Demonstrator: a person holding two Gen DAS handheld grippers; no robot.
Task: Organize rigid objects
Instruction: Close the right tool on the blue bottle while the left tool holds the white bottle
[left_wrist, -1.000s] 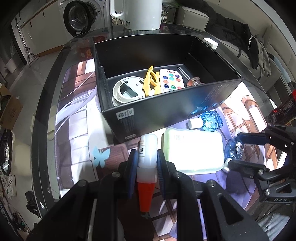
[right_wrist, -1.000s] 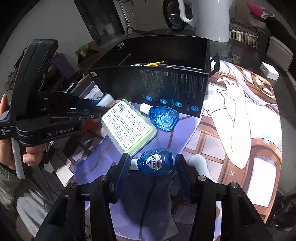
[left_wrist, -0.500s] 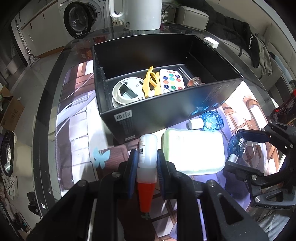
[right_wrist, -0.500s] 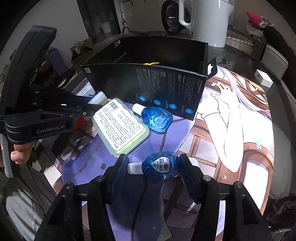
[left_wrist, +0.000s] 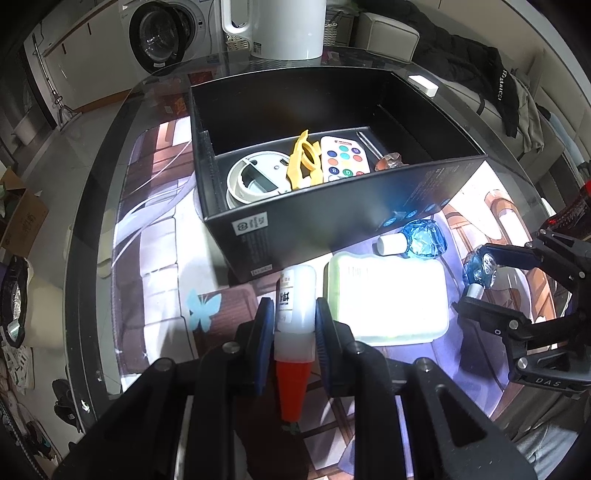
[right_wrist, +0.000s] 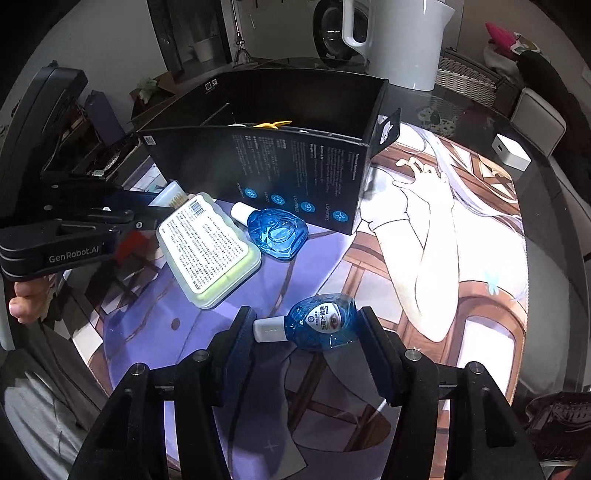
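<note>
My left gripper (left_wrist: 293, 306) is shut on a white glue bottle (left_wrist: 297, 295) with an orange-red cap, held just in front of the black box (left_wrist: 332, 221). My right gripper (right_wrist: 306, 321) is shut on a blue eye-drop bottle (right_wrist: 325, 325); one pad presses its white cap, the other its base, and the bottle sits crosswise over the printed mat. A second blue bottle (right_wrist: 277, 232) lies by the box's front wall. Beside it lies a pale green case (right_wrist: 210, 251) with a label. The box holds a white round device (left_wrist: 255, 179), a yellow clip (left_wrist: 304, 158) and a remote (left_wrist: 343, 157).
A white kettle (right_wrist: 402, 37) stands behind the box on the round glass table. A small white cube (right_wrist: 511, 151) sits at the far right of the mat. The box's rear compartment (left_wrist: 295, 107) shows only dark floor. A hand (right_wrist: 26, 302) holds the left gripper.
The right gripper has drawn back from the green case with the blue bottle between its pads, and the bottle has turned to lie across them. The left gripper and glue bottle have stayed put.
</note>
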